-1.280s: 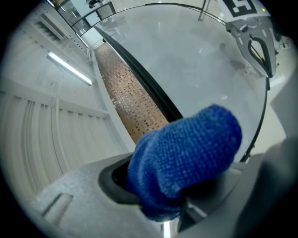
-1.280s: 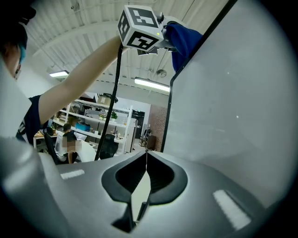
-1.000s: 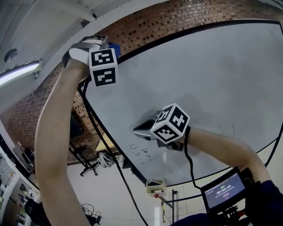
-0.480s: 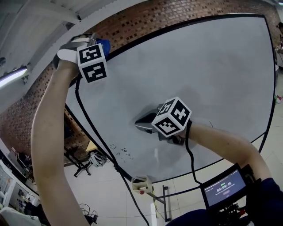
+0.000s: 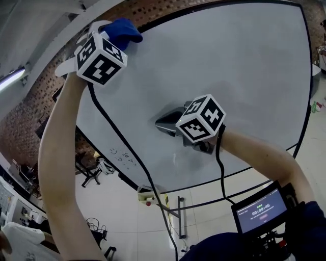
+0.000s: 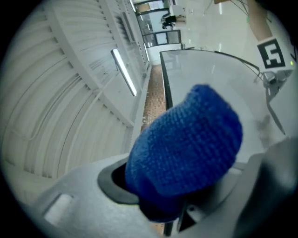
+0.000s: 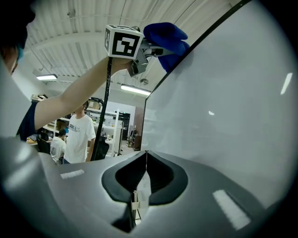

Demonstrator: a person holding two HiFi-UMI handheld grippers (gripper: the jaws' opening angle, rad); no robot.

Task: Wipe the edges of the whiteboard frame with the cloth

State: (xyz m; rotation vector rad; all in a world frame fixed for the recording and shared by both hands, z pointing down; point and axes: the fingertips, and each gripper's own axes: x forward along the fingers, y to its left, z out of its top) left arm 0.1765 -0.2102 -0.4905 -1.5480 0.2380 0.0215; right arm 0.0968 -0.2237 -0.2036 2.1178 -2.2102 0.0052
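Note:
A blue cloth (image 5: 122, 31) is pressed against the black top frame (image 5: 168, 15) of the whiteboard (image 5: 239, 66), near its upper left corner. My left gripper (image 5: 116, 37) is shut on the cloth; its jaws have just been opening slightly, and the cloth stays bunched between them. The cloth (image 6: 186, 144) fills the left gripper view, with the frame edge (image 6: 165, 88) running away behind it. My right gripper (image 5: 158, 124) is shut and empty, held close to the middle of the board surface. In the right gripper view its tips (image 7: 146, 154) meet, and the cloth (image 7: 166, 36) shows above.
A brick wall (image 5: 51, 86) lies behind the board. Small scribbles (image 5: 119, 155) mark the board's lower left. A black cable (image 5: 127, 148) hangs from the left gripper. A device with a screen (image 5: 260, 209) sits at bottom right. A person in a white shirt (image 7: 77, 135) stands far off.
The left gripper has slid to the right along the top frame with the cloth and rolled. The right gripper has moved to the right across the board, away from the scribbles.

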